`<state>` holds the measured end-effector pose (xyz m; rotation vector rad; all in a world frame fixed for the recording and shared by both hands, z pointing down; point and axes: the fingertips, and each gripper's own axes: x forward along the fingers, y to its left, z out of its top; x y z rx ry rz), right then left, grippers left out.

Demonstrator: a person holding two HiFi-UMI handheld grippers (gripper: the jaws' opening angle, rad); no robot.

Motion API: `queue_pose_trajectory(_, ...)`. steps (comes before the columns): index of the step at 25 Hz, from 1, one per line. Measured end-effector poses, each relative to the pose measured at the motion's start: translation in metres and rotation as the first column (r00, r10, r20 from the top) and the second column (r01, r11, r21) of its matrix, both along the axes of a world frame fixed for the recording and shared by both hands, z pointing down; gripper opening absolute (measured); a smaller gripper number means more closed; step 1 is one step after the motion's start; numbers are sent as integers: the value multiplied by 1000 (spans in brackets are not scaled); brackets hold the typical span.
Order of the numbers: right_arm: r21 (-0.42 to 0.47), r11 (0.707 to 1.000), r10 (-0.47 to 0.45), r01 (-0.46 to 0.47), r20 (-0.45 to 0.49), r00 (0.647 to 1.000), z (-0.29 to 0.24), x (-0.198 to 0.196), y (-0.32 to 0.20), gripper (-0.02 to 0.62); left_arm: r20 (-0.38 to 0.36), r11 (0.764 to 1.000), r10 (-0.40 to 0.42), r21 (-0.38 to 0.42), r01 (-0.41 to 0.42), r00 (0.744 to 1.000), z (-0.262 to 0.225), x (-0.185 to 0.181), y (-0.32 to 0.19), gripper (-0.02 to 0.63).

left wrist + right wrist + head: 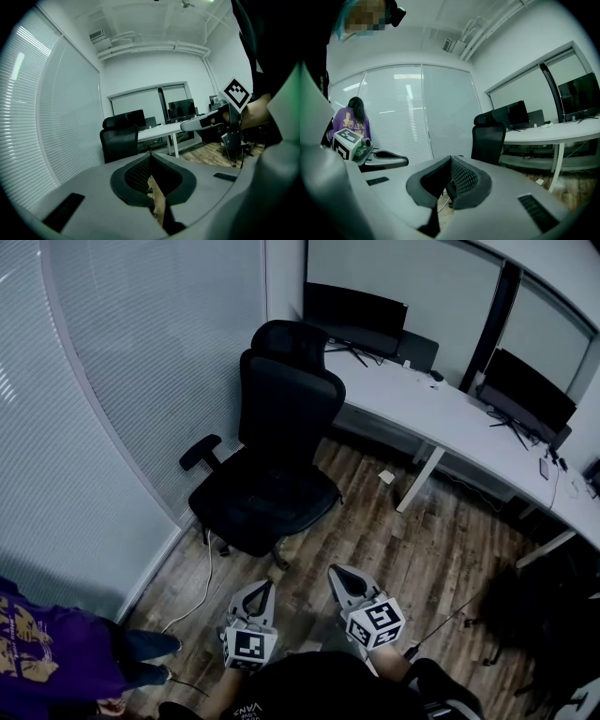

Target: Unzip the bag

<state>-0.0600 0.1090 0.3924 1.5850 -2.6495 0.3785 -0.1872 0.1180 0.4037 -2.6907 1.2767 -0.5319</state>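
The bag cannot be made out for certain in any view; a dark bulky shape (530, 610) on the brown plank floor (403, 540), below the right end of the long white desk (422, 404), may be it, and it lies well apart from both grippers; the left gripper (263, 586) and the right gripper (337, 572) hang side by side above the floor, near the black mesh office chair (272, 446); each has its jaws clenched together, pad against pad, with nothing between them.
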Motion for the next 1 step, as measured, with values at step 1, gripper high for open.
queue_pose_trajectory(1,-2,1000,-2,2,-1,1000,1,1,1,44,1,1000,4,3,-4,1000,-1,2,1,20)
